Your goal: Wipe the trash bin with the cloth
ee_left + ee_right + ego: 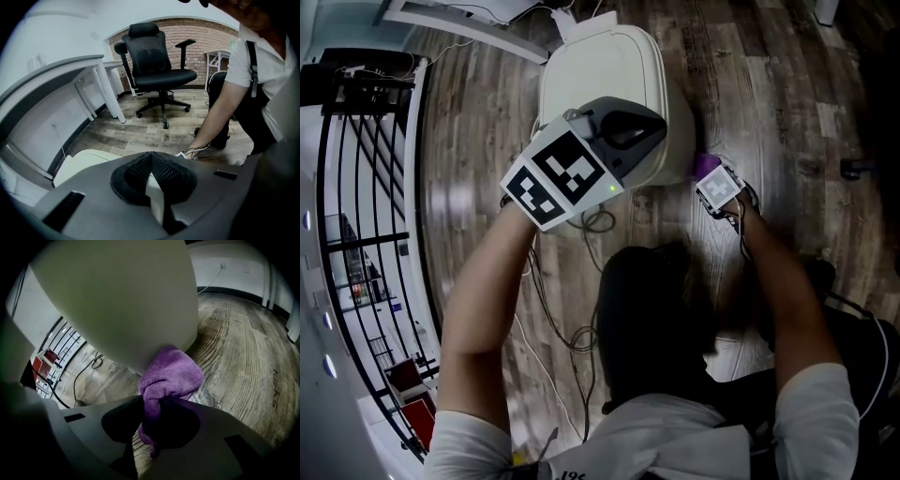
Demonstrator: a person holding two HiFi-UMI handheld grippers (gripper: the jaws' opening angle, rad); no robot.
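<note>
A cream trash bin (614,80) stands on the wood floor ahead of me; its rounded side (122,301) fills the right gripper view. My right gripper (151,414) is shut on a purple cloth (169,376), and the bunched cloth rests against the bin's lower side near the floor. In the head view the cloth (705,165) shows just beyond the right gripper (712,178), at the bin's right side. My left gripper (652,131) hangs over the bin's lid, jaws shut with nothing between them; the lid (79,161) shows below it in the left gripper view.
A black office chair (157,70) and a white desk (70,79) stand on the floor beyond the bin. Loose cables (572,319) trail over the boards near my legs. A black railing (366,234) runs along the left. A power cord (96,361) loops on the floor.
</note>
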